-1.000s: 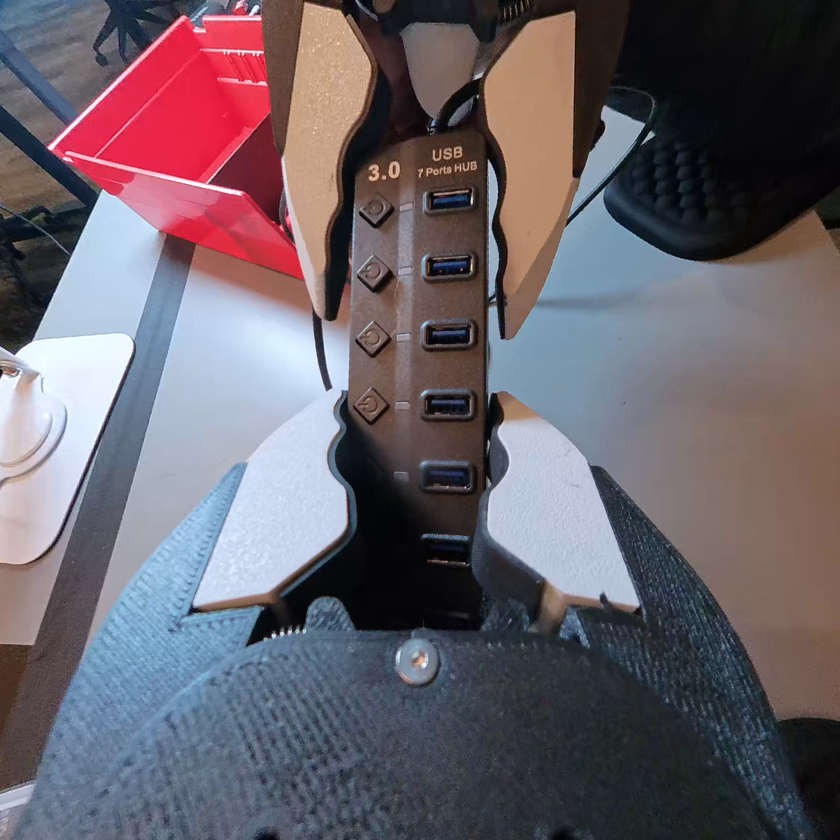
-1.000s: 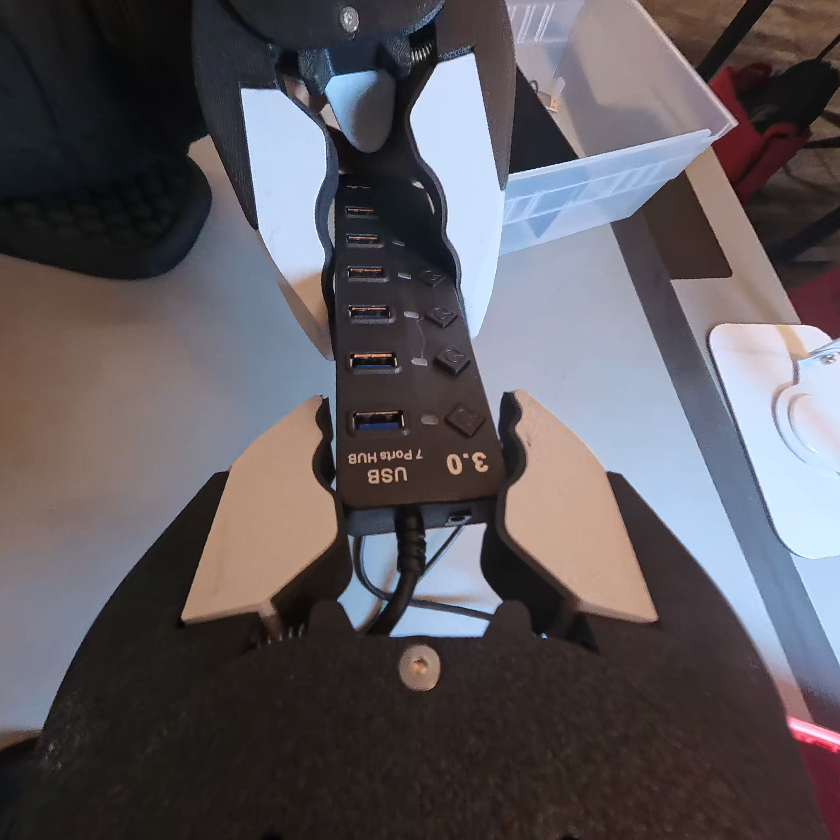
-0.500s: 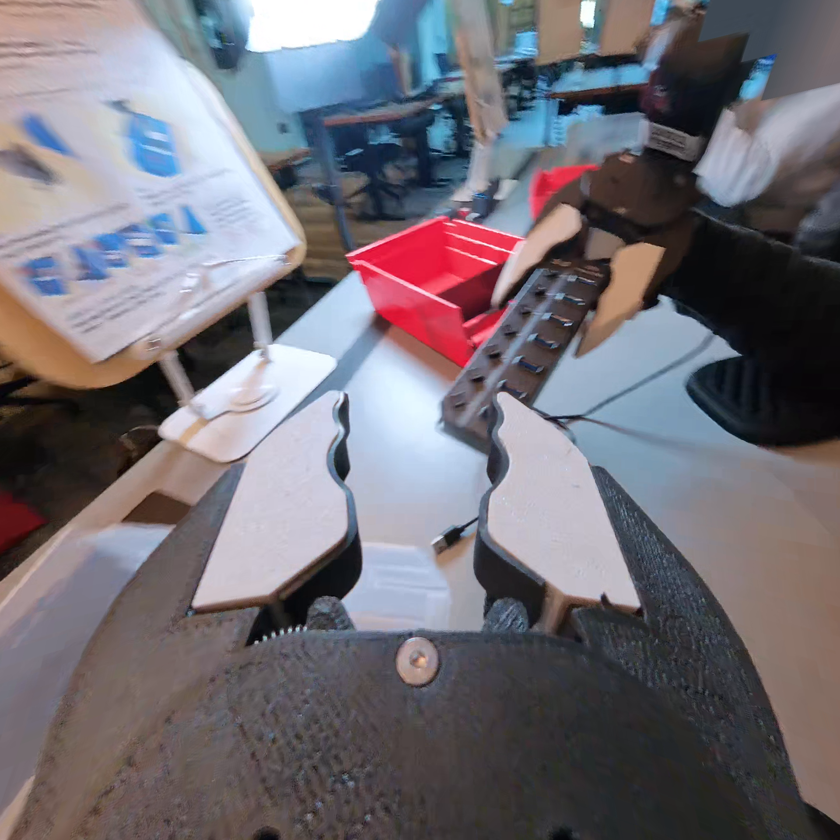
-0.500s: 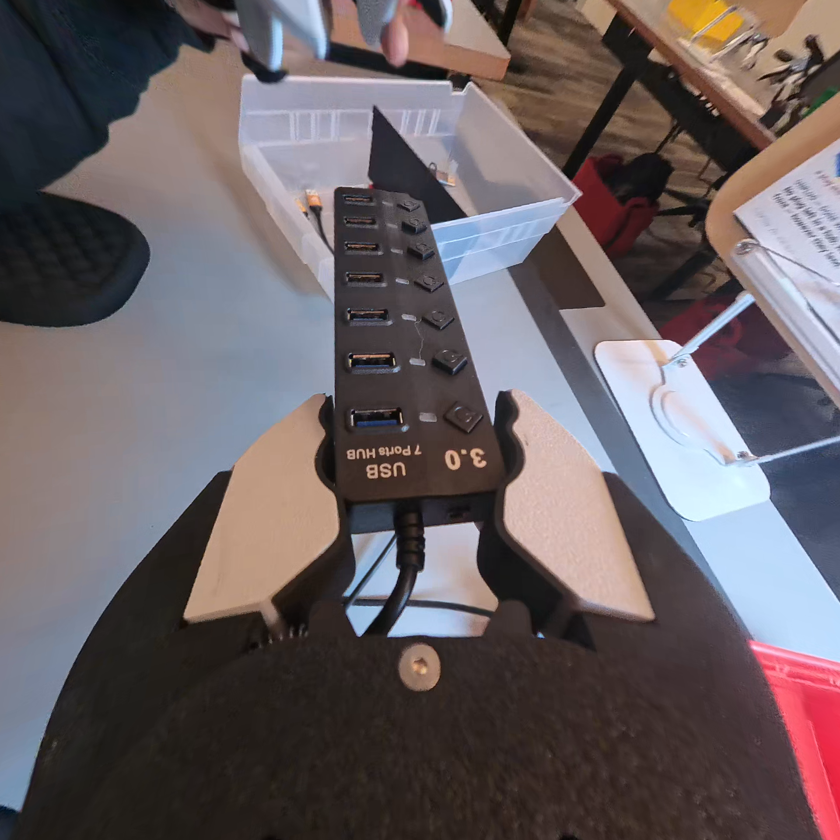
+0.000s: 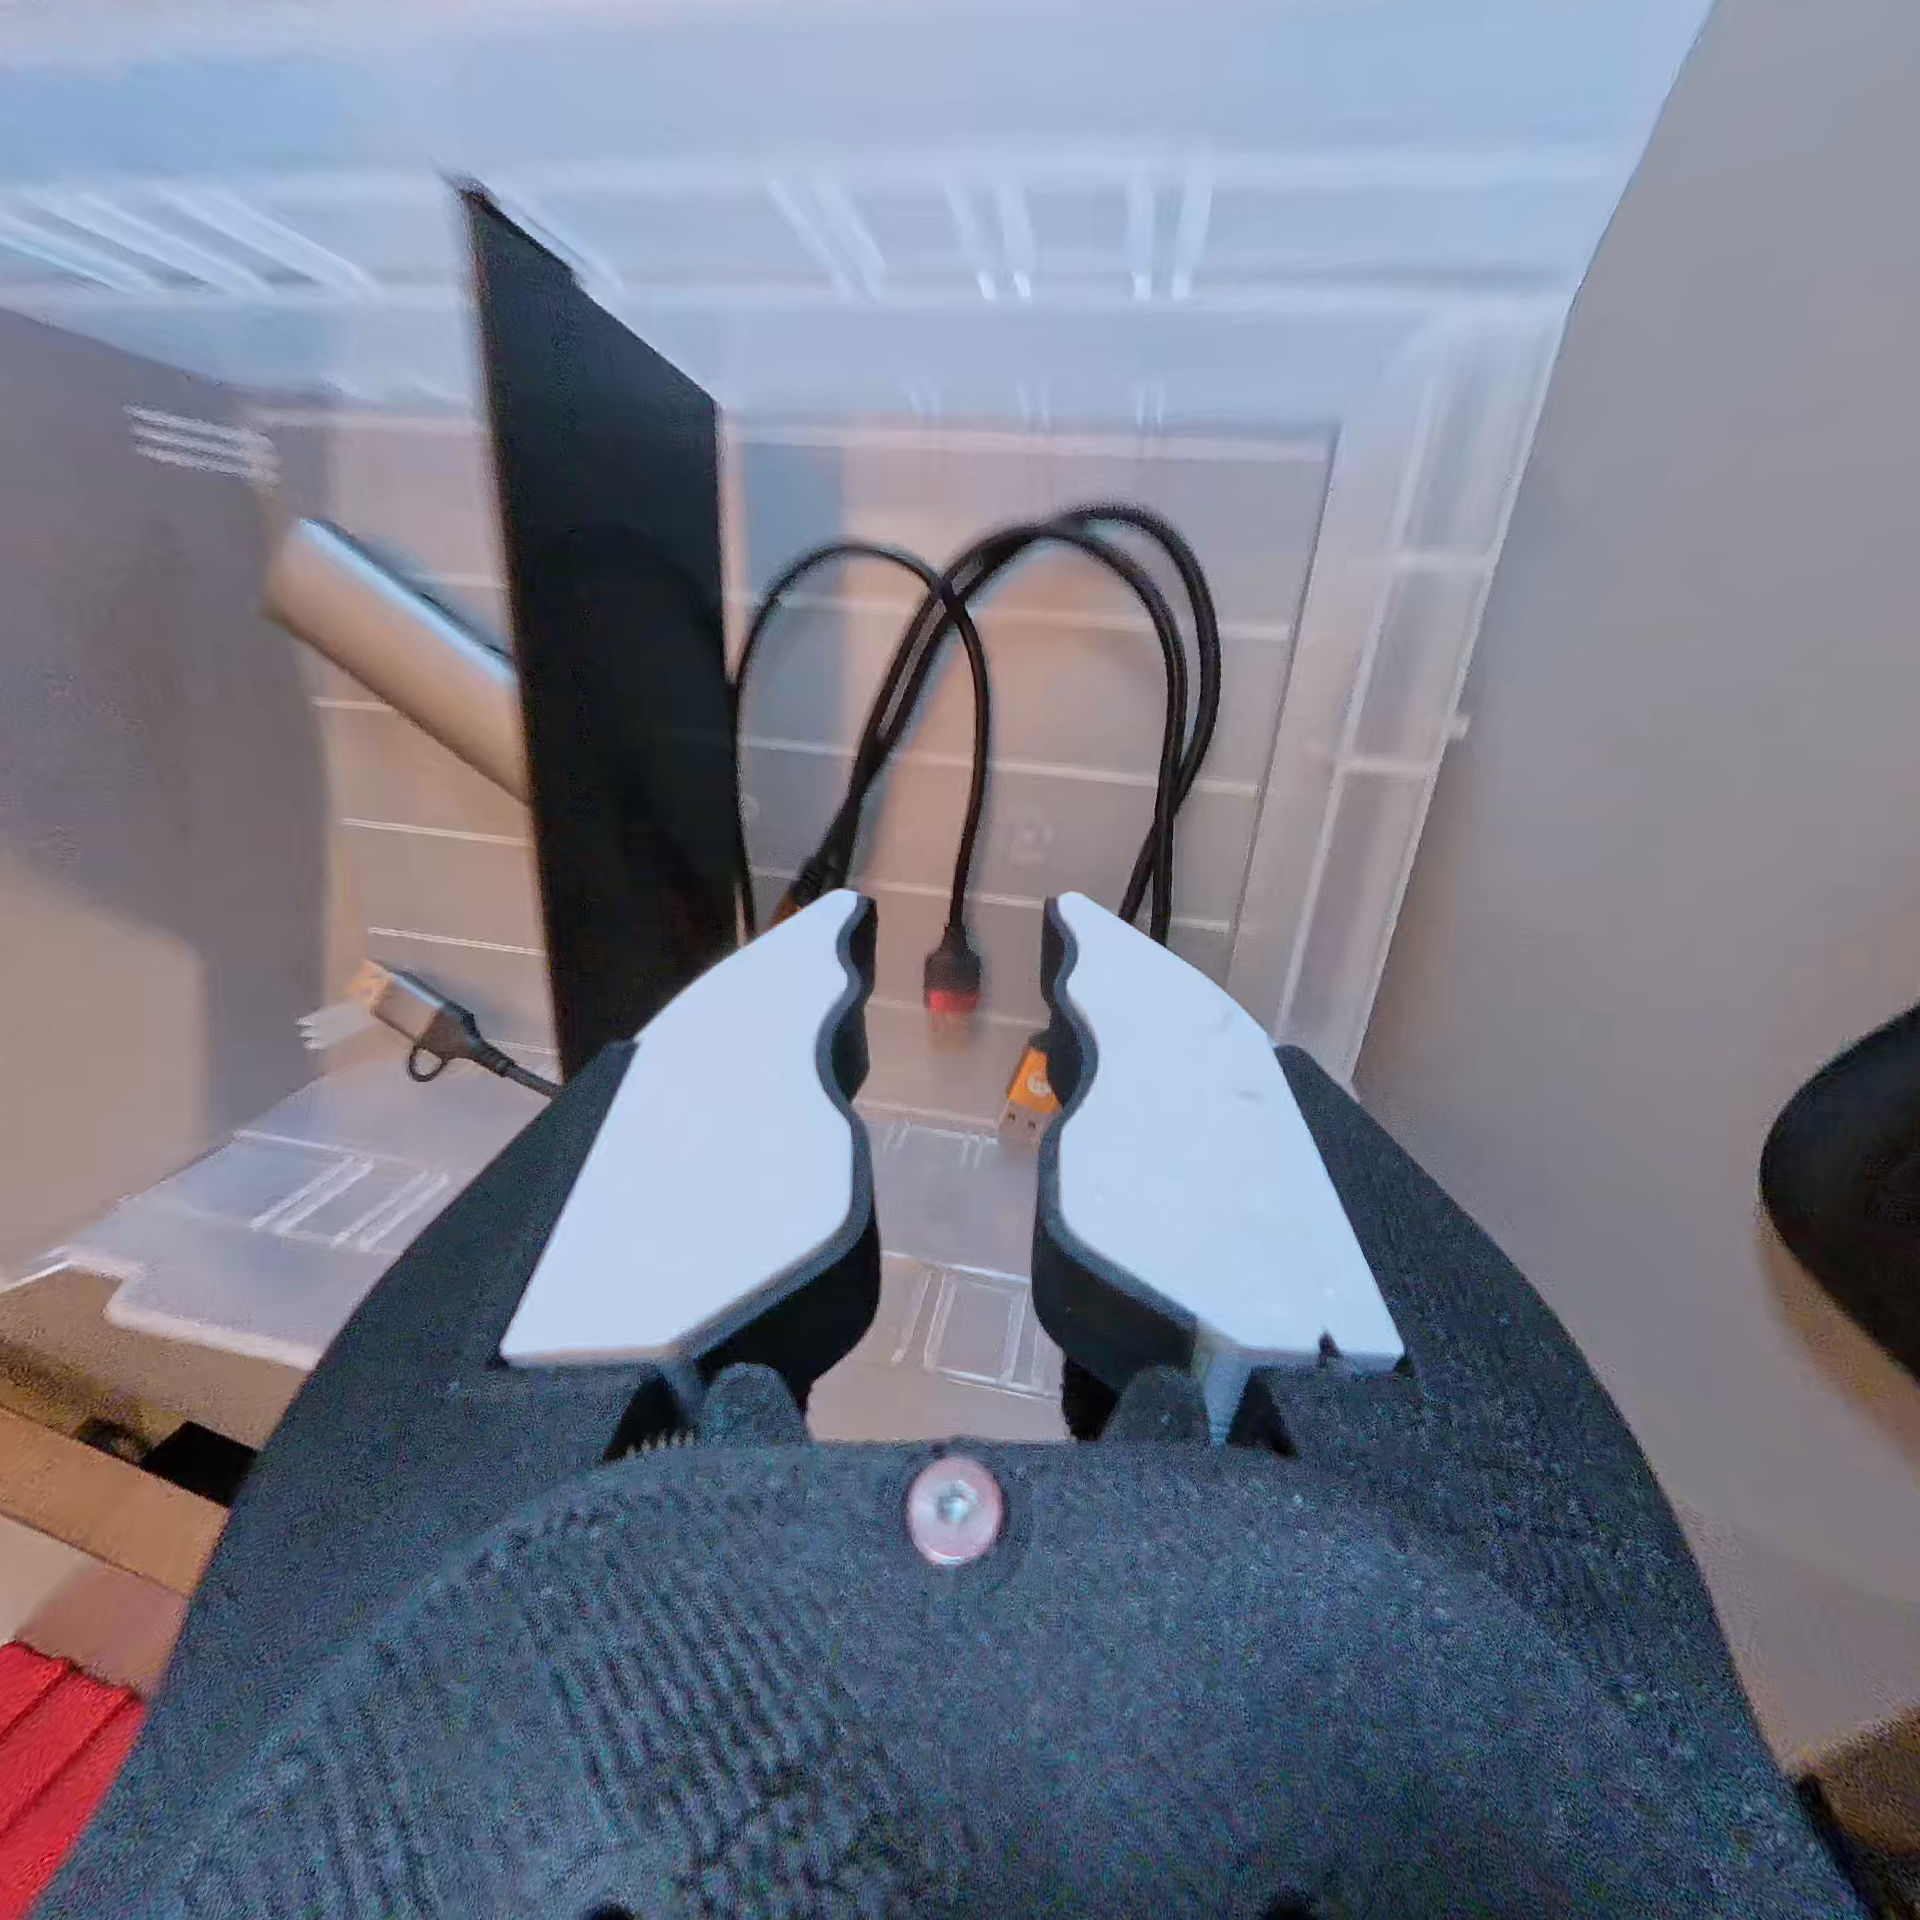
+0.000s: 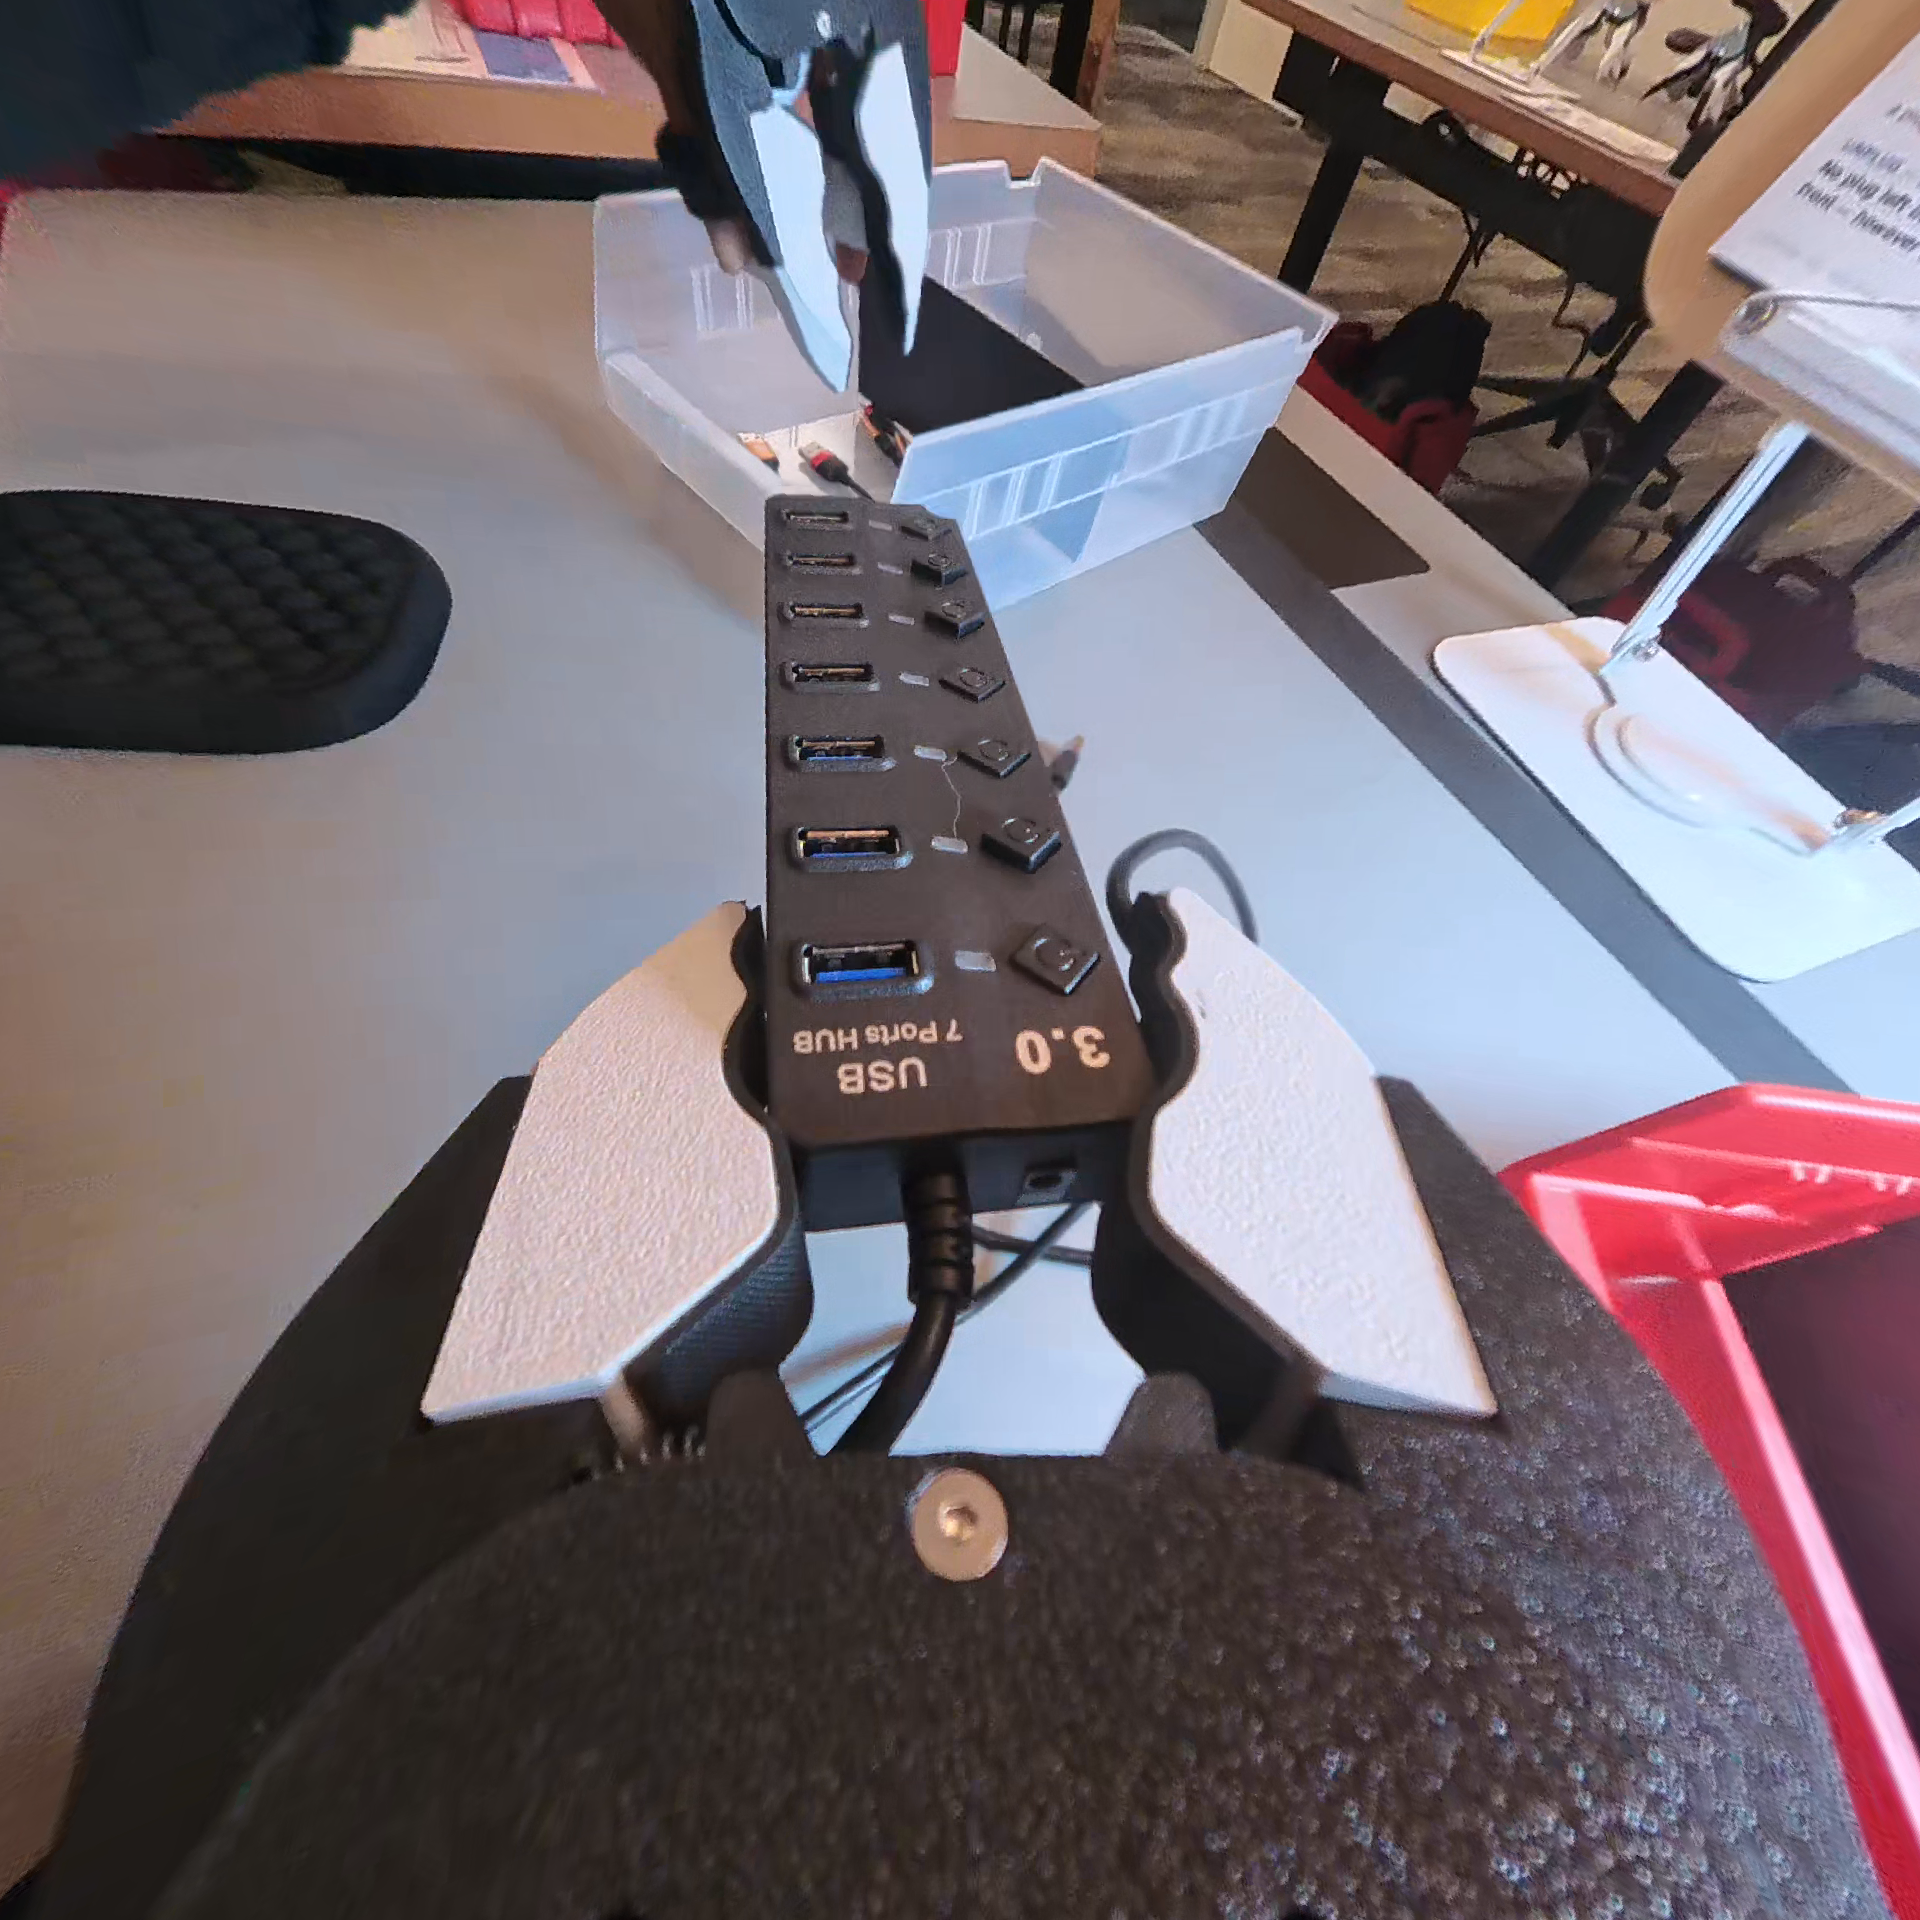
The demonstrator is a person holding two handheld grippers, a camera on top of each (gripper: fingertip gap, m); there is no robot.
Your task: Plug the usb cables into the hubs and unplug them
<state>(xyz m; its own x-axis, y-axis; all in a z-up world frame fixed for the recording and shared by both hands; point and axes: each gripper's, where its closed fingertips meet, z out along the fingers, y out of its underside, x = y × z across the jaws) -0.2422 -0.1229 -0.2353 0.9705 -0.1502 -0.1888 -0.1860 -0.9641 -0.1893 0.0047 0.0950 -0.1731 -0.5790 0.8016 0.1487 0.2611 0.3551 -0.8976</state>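
Grey matte tabletop [image 6: 260, 935] is carrying everything, smooth and flat. Clear plastic bin [image 6: 1122, 436], ribbed and boxy, is sitting at the far side, split by a black upright divider [image 5: 613, 665]. Red plastic bin [image 6: 1714, 1247] is showing at the near right corner. Black USB hub [image 6: 914, 790], a long flat slab with its row of ports facing up, is running lengthwise straight away from the right gripper [image 6: 945, 914] toward the clear bin, lifted off the table; that claw is pinching the hub's cable end by both side edges. Left gripper [image 5: 961, 904] is hanging over the clear bin, its white fingers slightly spread and holding nothing. Black braided cables [image 5: 966, 665] are lying looped in the bin, one red-tipped plug [image 5: 951, 982] between the fingertips, one orange-sleeved plug [image 5: 1029, 1091] just beside the right finger
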